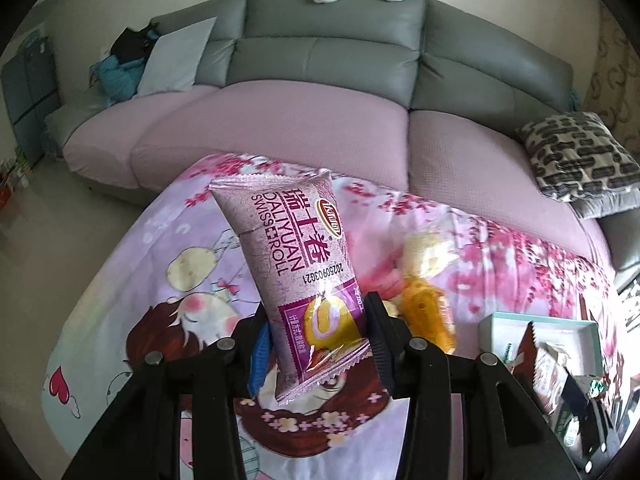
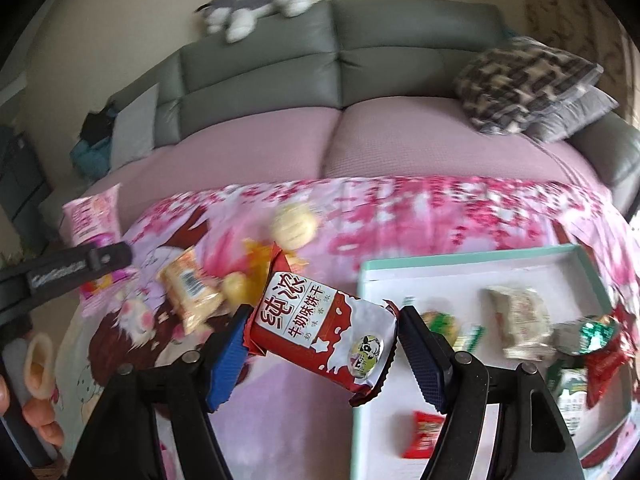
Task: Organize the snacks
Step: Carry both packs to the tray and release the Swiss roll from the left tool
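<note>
The left wrist view alone shows the pink Swiss roll packet (image 1: 294, 276) whole: the left gripper (image 1: 316, 340) pinches it across its lower third, both pads pressed on the wrapper, and it stands lifted above the cartoon-print cloth (image 1: 168, 256), its long axis running from about 6 o'clock to 11 o'clock, crimped top seal uppermost and tilted left. It is a pale pink pillow pack with dark purple lettering, a small red oval logo, a printed date code, and a purple panel at the bottom picturing a yellow roll slice. In that view the teal-rimmed tray (image 1: 540, 322) is only a corner at 4 o'clock. The right wrist view opens the tray up at 4 o'clock, with several small wrapped snacks lying in it, and shows loose snacks (image 2: 192, 292) on the cloth at 10 o'clock; the Swiss roll packet appears there only as a pink edge at 9 o'clock behind the other tool's finger. The right gripper (image 2: 322, 344) clasps a red-and-white milk biscuit packet (image 2: 320, 332) between its blue pads, held over the tray's near-left rim, long axis from 10 o'clock down to 4 o'clock, white end with a round sticker lower right. A grey sofa (image 1: 332, 48) lies at 12 o'clock in both
</note>
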Tool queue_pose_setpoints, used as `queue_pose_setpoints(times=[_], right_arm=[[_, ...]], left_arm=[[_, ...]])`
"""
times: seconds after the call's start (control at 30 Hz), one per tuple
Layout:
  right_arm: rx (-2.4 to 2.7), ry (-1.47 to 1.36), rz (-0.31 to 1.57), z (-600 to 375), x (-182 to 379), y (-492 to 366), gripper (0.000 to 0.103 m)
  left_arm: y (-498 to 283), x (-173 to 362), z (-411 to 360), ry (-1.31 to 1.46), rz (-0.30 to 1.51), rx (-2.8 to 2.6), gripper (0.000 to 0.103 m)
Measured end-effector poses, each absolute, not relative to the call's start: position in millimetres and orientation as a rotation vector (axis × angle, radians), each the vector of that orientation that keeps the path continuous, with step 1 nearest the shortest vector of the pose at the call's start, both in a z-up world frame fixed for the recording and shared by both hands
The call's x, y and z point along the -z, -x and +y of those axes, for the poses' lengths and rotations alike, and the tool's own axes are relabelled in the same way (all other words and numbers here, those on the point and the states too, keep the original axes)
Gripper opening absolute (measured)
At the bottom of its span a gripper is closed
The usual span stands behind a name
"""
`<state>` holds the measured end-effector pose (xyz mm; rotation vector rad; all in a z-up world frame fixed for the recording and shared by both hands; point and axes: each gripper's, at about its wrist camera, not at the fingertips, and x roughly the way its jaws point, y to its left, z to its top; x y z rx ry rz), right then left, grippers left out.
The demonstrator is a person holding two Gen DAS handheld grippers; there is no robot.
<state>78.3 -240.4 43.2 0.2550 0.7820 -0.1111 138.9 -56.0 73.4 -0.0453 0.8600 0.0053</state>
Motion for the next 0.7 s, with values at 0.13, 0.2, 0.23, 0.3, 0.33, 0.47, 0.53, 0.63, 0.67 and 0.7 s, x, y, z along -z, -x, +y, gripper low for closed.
queue_pose_setpoints(times=[0.13,0.2,0.23,0.3,0.33,0.47,0.53,0.63,0.67,0.7], right_arm=[[0.194,-0.308,0.779,-276.0,-42.4,-70.4,0.075],[0.244,-0.331,0.779,-294.0,-40.9,-65.4,0.075],[0.266,-0.346,0.780,-303.9,-40.2,-62.5,0.075],[0.306,-0.381,0.779,-323.3,-37.7,-56.1,0.075],[0.320,-0.391,0.779,-330.6,-37.2,-54.5,0.075],[0.385,-0.421,0.769,-359.0,-35.2,-47.1,0.075],[0.403,-0.424,0.761,-369.6,-34.6,-46.7,0.075],[0.414,-0.394,0.758,-380.2,-29.3,-51.2,0.075],[0.416,-0.378,0.756,-383.3,-26.9,-53.3,0.075],[0.416,-0.369,0.757,-384.4,-24.7,-55.3,0.075]], left_arm=[[-136.1,-74.8,-79.6,0.014,0.859,0.048,0.045],[-134.3,-75.0,-92.0,-0.001,0.856,0.077,0.045],[-134.0,-74.5,-98.1,-0.008,0.857,0.090,0.045],[-132.9,-73.2,-109.8,-0.021,0.863,0.118,0.045],[-131.8,-72.1,-118.2,-0.031,0.867,0.136,0.045],[-127.6,-68.4,-149.2,-0.071,0.869,0.207,0.045],[-125.3,-65.1,-166.5,-0.094,0.868,0.245,0.045],[-123.4,-56.8,-192.2,-0.142,0.865,0.288,0.045],[-123.6,-51.3,-203.3,-0.164,0.869,0.303,0.045],[-123.6,-45.9,-212.9,-0.180,0.873,0.317,0.045]])
